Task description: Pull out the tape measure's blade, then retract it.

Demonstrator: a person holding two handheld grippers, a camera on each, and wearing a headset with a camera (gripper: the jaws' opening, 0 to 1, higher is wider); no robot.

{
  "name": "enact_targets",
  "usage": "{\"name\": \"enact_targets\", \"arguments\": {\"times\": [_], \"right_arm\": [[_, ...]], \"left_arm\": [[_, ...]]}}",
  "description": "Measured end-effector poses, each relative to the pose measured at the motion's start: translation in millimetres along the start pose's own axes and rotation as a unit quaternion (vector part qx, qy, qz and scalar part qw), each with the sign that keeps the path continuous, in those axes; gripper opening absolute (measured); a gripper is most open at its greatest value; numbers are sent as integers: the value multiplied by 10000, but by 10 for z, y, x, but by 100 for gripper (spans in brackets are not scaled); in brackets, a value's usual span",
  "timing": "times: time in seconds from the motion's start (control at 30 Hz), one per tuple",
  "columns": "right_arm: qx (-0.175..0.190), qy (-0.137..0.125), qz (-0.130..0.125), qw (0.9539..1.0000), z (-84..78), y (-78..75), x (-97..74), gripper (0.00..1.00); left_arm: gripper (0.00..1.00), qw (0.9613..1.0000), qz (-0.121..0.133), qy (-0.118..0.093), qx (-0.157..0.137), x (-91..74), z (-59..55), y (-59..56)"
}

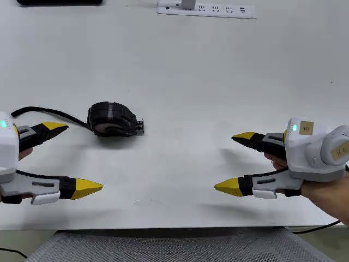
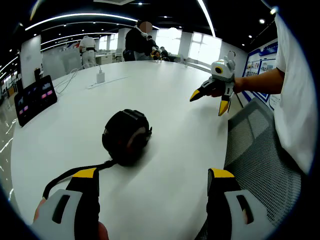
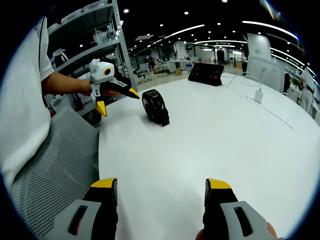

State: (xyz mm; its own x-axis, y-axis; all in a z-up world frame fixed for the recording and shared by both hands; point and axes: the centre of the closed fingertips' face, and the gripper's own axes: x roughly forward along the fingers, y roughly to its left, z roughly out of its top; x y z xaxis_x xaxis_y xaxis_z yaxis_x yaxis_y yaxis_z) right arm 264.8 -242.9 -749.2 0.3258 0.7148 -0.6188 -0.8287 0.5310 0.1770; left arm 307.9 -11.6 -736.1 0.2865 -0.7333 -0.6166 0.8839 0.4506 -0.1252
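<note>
On the counter (image 1: pixel 191 82), a black tape measure (image 1: pixel 112 118), probably hard and dense, is lying near the left gripper (image 1: pixel 83 157), its blade tip (image 1: pixel 139 127) inviting a pinch, while that and the right gripper (image 1: pixel 224 162) are holding their fingers (image 1: pixel 82 187) apart, empty.

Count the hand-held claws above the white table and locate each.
2. The left claw is open at the table's left side, close to the tape measure; the right claw is open at the right side, far from it. None seems hidden.
</note>
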Motion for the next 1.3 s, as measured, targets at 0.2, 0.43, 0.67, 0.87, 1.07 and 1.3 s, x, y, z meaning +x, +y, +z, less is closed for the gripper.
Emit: {"name": "enact_targets", "arguments": {"times": [0.2,0.43,0.67,0.87,1.07,1.3], "right_arm": [[-4,-5,-1,10000,0,-1,3,69],[-12,-40,-25,10000,17,-11,10,72],[-25,-55,-43,10000,24,-19,11,73],[-11,-57,-77,10000,31,-40,7,74],[-24,-63,-71,10000,41,-56,14,73],[-65,-44,-58,10000,58,-85,31,74]], "left_arm": [[87,10000,-15,11,6,3,-3,-7],[87,10000,7,23,28,1,-3,11],[86,10000,20,38,18,3,-11,19],[85,9999,103,36,14,4,-7,78],[82,10000,62,51,52,15,14,106],[81,9999,10,72,147,48,43,164]]}}
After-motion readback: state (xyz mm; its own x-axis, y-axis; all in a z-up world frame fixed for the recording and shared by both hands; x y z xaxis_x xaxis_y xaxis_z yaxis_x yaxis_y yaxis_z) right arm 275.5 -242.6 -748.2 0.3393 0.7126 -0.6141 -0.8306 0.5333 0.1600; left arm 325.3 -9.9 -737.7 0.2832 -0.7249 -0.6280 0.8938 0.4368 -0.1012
